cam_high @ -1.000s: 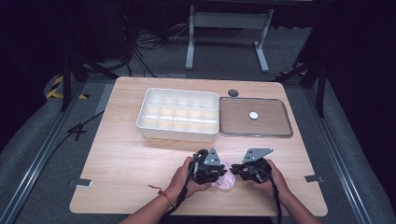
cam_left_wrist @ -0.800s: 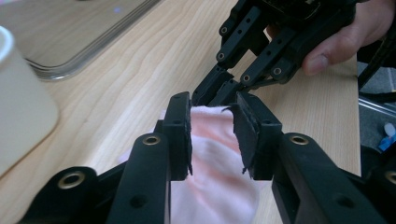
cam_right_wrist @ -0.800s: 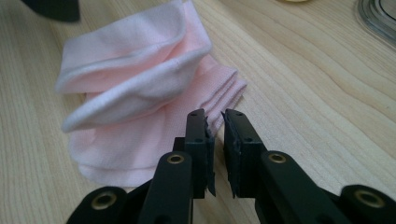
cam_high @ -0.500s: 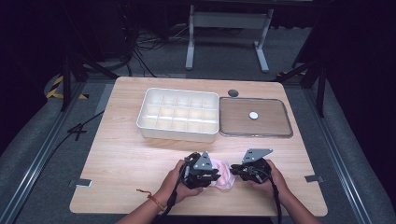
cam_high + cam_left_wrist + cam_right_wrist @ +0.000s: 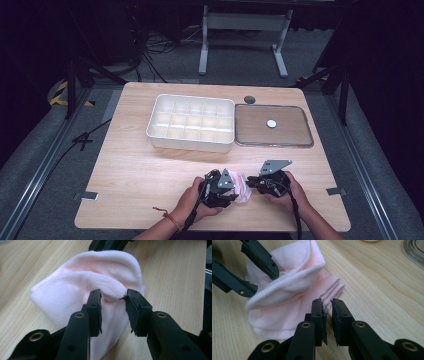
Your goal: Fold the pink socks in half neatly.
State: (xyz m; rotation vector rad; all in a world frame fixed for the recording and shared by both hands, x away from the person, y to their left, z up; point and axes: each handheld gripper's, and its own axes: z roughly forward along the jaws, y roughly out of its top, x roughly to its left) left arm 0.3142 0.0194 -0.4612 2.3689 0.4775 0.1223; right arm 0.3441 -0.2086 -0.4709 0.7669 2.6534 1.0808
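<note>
Since the earlier frame the left gripper (image 5: 223,187) has slid slightly right and down onto the pink cloth (image 5: 241,186), and its jaws have just been opening, with a fold of the cloth between them. In the left gripper view that fold bulges up between the 2 jaws, which stand parted and lie against its sides without squeezing it flat.

The right gripper (image 5: 253,183) has kept its place at the cloth's right side. In the right gripper view its jaws are drawn nearly together, a narrow slit between them, at the folded edge of the pink cloth (image 5: 287,302); whether they pinch any layer I cannot tell.

The cloth lies bunched on the near part of the wooden table (image 5: 140,175), right of middle, between the 2 grippers. At the far side stands a white compartment tray (image 5: 192,123), and just right of it a flat clear lid (image 5: 272,126) with a small white disc (image 5: 271,123) on it.
</note>
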